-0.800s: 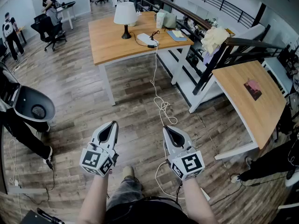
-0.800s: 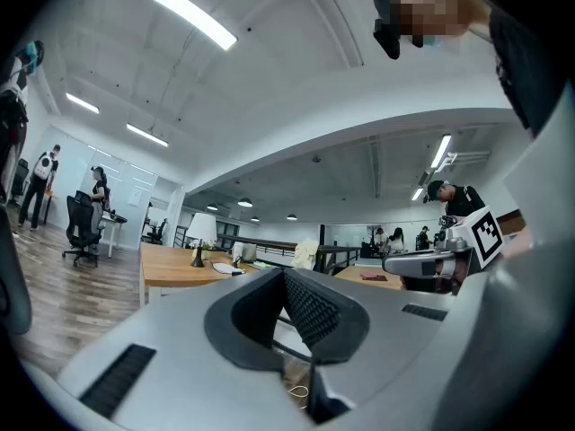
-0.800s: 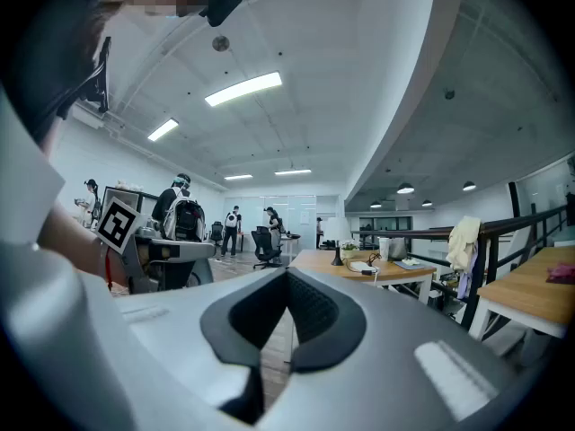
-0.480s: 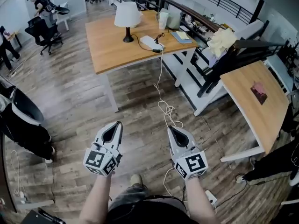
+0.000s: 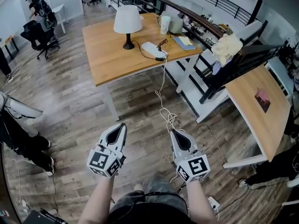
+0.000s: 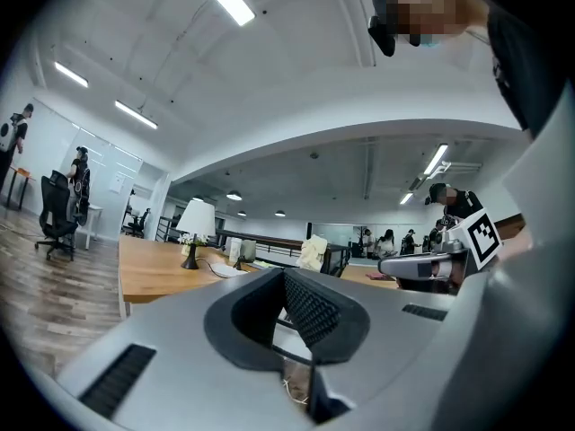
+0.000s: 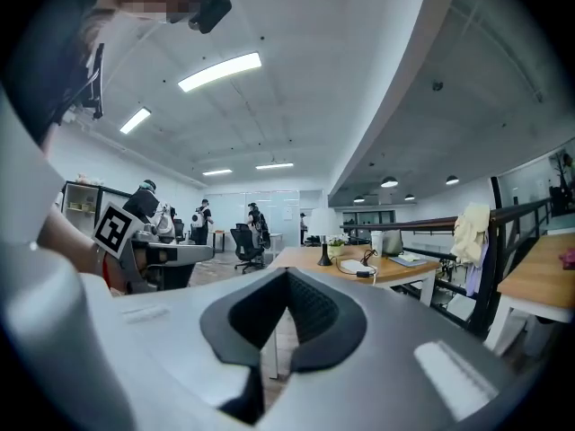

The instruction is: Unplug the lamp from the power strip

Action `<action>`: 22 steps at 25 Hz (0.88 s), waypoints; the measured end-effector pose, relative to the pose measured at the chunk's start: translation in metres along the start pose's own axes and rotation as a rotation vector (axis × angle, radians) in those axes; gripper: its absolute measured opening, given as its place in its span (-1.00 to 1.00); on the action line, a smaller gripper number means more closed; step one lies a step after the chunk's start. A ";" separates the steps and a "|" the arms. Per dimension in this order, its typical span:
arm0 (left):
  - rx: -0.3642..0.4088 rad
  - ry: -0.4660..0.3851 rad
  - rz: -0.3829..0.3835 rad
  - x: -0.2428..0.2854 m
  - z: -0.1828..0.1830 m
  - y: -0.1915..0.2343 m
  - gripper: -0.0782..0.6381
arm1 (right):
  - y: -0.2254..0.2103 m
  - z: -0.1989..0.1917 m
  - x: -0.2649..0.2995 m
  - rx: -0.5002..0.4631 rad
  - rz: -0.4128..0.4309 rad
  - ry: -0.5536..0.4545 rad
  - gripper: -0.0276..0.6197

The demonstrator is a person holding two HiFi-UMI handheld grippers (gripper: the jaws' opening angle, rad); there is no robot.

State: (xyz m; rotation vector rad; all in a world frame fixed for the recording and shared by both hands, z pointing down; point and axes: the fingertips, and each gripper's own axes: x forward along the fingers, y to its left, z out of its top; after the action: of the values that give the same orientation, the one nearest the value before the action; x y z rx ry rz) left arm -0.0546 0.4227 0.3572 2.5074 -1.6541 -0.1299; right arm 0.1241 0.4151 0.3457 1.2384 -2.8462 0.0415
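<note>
The lamp (image 5: 127, 21), a white shade on a dark stem, stands on the wooden table (image 5: 112, 59) across the room, well apart from both grippers. Just beside it on the tabletop lies the white power strip (image 5: 152, 49), with a black plug (image 5: 160, 58) at its near end by the table's edge. From there a white cable (image 5: 161, 85) hangs down and ends in loose loops on the plank floor, near the tip of the right gripper (image 5: 173, 131). The left gripper (image 5: 123, 125) is held level beside it. Both have their jaws pressed together with nothing in them.

A white cup (image 5: 164, 24) and a book (image 5: 184, 42) sit at the table's far end. Behind them runs a black railing (image 5: 205, 24) with a cream cloth (image 5: 226, 48) draped over it. To the right is a second table (image 5: 250, 125) carrying a pink sheet (image 5: 263, 99), too small to read. A person stands by an office chair (image 5: 43, 34) in the far left corner, and someone's dark trouser legs (image 5: 21, 141) show at the left edge.

From above you can follow the cable's whole run down to the floor. The gripper views look level instead, with the ceiling lights overhead and the lamp side-on. Each also catches the other gripper. The right gripper view shows the strip on the tabletop. The only print I can make out is the black-and-white square markers on the cubes.
</note>
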 end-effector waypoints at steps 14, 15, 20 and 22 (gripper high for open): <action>-0.004 0.001 -0.023 0.141 0.007 0.069 -0.79 | -0.096 0.000 0.154 0.028 0.071 -0.005 -0.90; -0.005 0.003 -0.020 0.152 0.008 0.074 -0.79 | -0.103 -0.001 0.165 0.033 0.078 -0.002 -0.90; -0.003 0.010 -0.014 0.199 0.005 0.096 -0.79 | -0.132 -0.010 0.212 0.051 0.115 0.020 -0.90; 0.005 0.005 -0.011 0.217 0.005 0.104 -0.79 | -0.143 -0.014 0.229 0.063 0.129 0.020 -0.90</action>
State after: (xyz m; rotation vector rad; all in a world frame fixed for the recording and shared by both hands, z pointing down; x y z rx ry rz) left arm -0.0644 0.1821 0.3691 2.5188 -1.6407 -0.1206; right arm 0.0734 0.1510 0.3716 1.0561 -2.9247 0.1470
